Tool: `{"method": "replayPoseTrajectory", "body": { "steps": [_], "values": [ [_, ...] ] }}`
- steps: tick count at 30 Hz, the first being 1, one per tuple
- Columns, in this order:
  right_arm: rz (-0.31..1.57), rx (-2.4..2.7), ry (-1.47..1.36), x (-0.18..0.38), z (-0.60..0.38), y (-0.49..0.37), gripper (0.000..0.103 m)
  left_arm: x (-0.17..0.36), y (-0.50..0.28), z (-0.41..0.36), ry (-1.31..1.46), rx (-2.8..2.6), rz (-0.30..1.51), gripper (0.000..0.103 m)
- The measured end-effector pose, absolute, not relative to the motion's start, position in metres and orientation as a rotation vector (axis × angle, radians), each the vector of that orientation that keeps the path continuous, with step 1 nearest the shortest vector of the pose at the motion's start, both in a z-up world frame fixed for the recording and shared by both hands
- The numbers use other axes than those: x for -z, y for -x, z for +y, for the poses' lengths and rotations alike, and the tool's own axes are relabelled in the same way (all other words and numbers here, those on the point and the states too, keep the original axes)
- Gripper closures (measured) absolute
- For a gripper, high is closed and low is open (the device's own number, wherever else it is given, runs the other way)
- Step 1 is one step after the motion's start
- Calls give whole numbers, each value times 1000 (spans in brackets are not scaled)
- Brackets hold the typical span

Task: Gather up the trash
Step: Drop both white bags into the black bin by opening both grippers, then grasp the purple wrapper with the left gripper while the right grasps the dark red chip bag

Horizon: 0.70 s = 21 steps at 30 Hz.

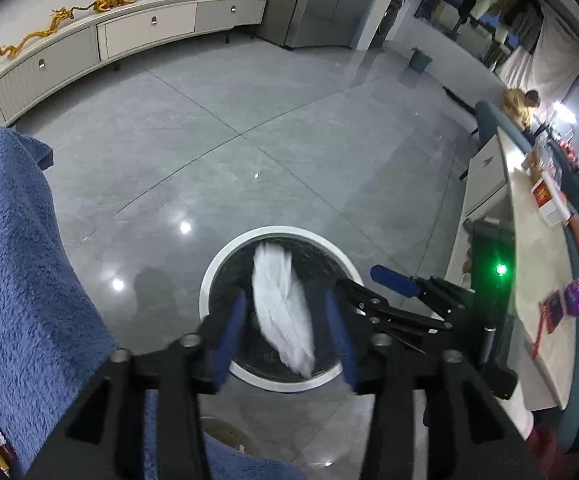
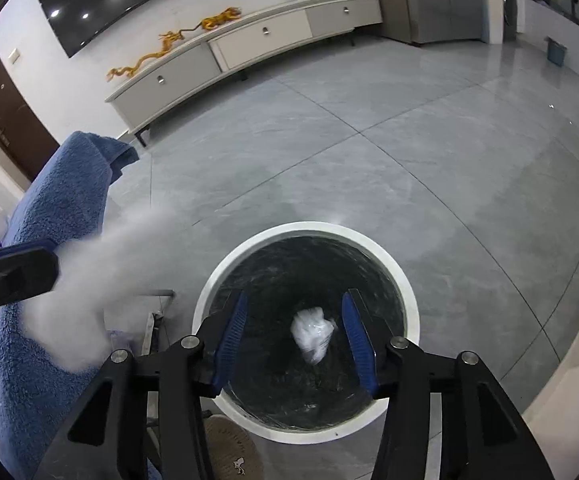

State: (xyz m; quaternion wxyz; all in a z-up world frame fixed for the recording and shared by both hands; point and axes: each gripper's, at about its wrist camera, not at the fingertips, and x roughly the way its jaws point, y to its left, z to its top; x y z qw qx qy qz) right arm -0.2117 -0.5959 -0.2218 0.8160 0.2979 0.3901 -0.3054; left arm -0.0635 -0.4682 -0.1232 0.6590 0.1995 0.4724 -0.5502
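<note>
Grey tiled floor (image 2: 409, 152) lies bare around the white-rimmed bin (image 2: 407, 280); both grippers (image 1: 285, 332) (image 2: 295, 334) spread, pinching nothing.

A: Bin (image 2: 209, 292): white rim, black liner inside. Crumpled trash (image 2: 311, 332): white. Gripper pads (image 2: 231, 338): blue, ribbed; arms black.

B: Blanket (image 1: 17, 260): deep blue, fuzzy. Floor (image 1: 249, 140): grey marbled tiles, thin dark joints. Cabinet (image 1: 145, 36): cream. Dragon figure (image 2: 161, 50) on it: golden yellow.

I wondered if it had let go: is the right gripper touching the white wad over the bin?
Apart. In the right wrist view the wad hangs between the open right gripper, dark bin interior showing either side.
</note>
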Motion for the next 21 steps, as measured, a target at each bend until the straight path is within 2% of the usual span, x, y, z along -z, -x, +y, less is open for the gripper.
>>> {"method": "replayPoseTrajectory", "body": {
  "steps": [7, 12, 21],
  "values": [
    [801, 646, -570, 185, -571, 213, 53, 94, 51, -416, -394, 1205, 986, 59],
    [776, 567, -464, 141, -528, 193, 48, 66, 50, -356, -402, 1126, 852, 59],
    [724, 353, -272, 65, -426, 141, 26, 45, 12, -210, -308, 916, 733, 47]
  ]
}}
